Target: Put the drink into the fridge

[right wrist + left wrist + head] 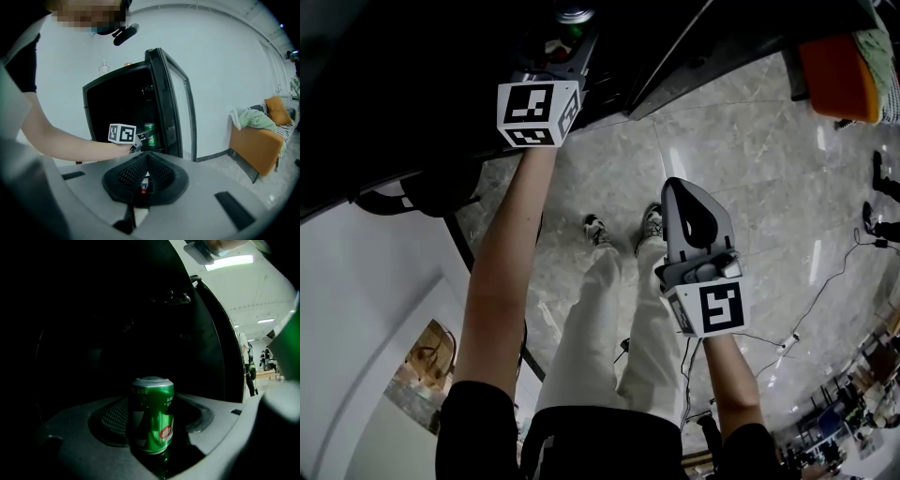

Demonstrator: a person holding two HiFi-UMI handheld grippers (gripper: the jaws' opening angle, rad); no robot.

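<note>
Head view and the two gripper views, one moment. We see the left gripper (152,427) with its jaws clamped on a green drink can (151,404), one jaw on each side of the can's body. The can stands upright, its silver top uppermost and a red mark low on its label.

From the right gripper view, we place the can at the open front of the black fridge (117,101), against the dark interior and near the lower part of the opening. Whether its base rests on a shelf we cannot tell. The fridge door (171,110) stands swung open to the right of the can. A bare forearm (70,140) reaches from the left towards the fridge, and the left gripper's marker cube (122,133) sits just beside the can. A clear bottle (104,67) stands on top of the fridge.

The right gripper (146,161) has its jaws brought together with nothing between them. In the head view we find it lower and well apart from the fridge, held over the marble floor (750,159) and near the person's shoes (623,227).

To the right of the fridge, an orange sofa (262,143) stands against the white wall, with a green cloth (253,119) lying on its near end.
</note>
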